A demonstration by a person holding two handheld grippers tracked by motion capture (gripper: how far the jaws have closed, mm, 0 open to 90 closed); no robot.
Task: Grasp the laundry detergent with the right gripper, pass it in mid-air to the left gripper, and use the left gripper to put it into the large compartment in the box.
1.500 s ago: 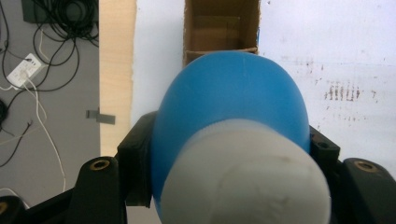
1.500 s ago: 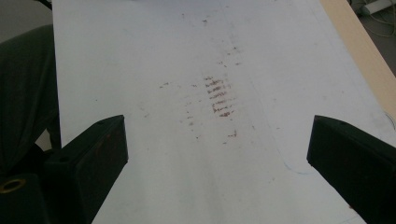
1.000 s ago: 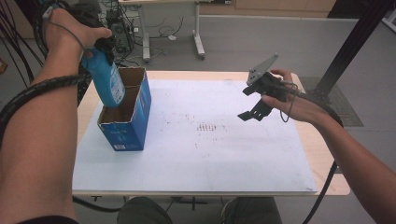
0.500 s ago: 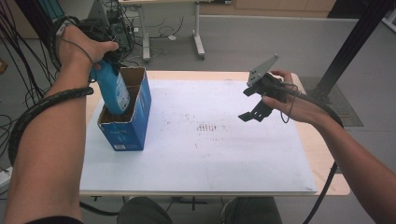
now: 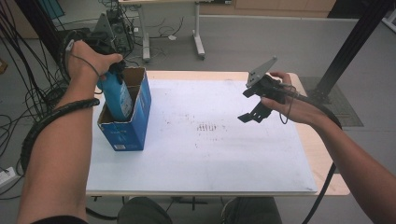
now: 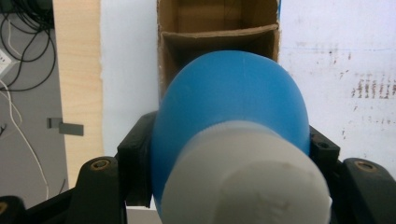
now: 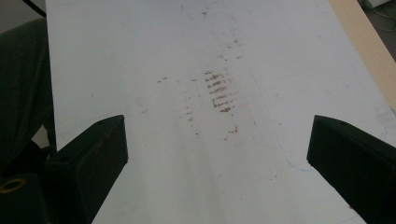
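Blue bottle [image 5: 117, 95] with a white cap [image 6: 247, 179], held in the left tool [image 5: 113, 70] over an open cardboard box [image 5: 133, 126]. The bottle's body is smooth, rounded plastic of a saturated mid-blue; in the high view a pale label patch shows on its side. Its lower end stands inside the box opening, tilted slightly, while its upper end lies at the left hand [image 5: 88, 60]. In the left gripper view the cap faces the camera, broad and matt white, and the black jaws of the left tool [image 6: 233, 154] press on both sides of the blue body just behind it. Beyond the bottle the box interior shows brown cardboard with a dividing wall across it. The box is blue outside, upright, near the left edge of the white sheet [image 5: 210, 149] that covers the table [image 5: 322, 149]. The right tool [image 5: 252, 112] hangs above the right half of the sheet, well apart from the box, jaws wide with nothing between them [image 7: 217, 140]. Brownish smudges [image 7: 219, 91] mark the sheet.
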